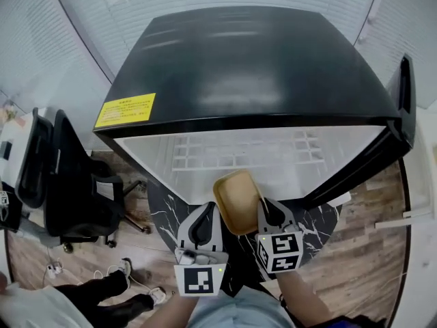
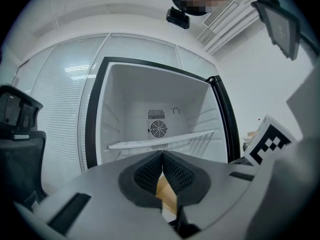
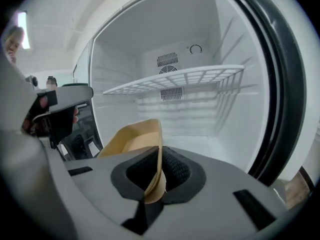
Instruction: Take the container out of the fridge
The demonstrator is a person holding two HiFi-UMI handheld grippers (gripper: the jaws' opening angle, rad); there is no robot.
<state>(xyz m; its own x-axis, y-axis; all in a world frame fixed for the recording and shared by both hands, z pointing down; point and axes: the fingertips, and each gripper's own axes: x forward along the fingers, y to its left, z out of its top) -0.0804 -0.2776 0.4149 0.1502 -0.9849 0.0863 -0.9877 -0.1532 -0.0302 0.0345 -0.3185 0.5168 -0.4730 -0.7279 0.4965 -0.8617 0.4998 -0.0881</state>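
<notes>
A shallow tan container (image 1: 239, 198) hangs in front of the open fridge (image 1: 252, 67), just outside its white inside. My right gripper (image 1: 263, 205) is shut on the container's right rim; in the right gripper view the thin tan wall (image 3: 156, 154) is pinched between the dark pads of that gripper (image 3: 159, 170). My left gripper (image 1: 205, 214) is level beside the container's left edge, with its pad tips touching (image 2: 162, 156) and nothing clearly held. A strip of tan shows through the gap lower down. The fridge's wire shelf (image 3: 180, 79) is bare.
The fridge door (image 1: 406, 94) stands open at the right. A black office chair (image 1: 68, 183) is at the left, with a person's legs (image 1: 116, 289) on the wooden floor near it. A dark marbled patch (image 1: 164, 214) lies under the fridge front.
</notes>
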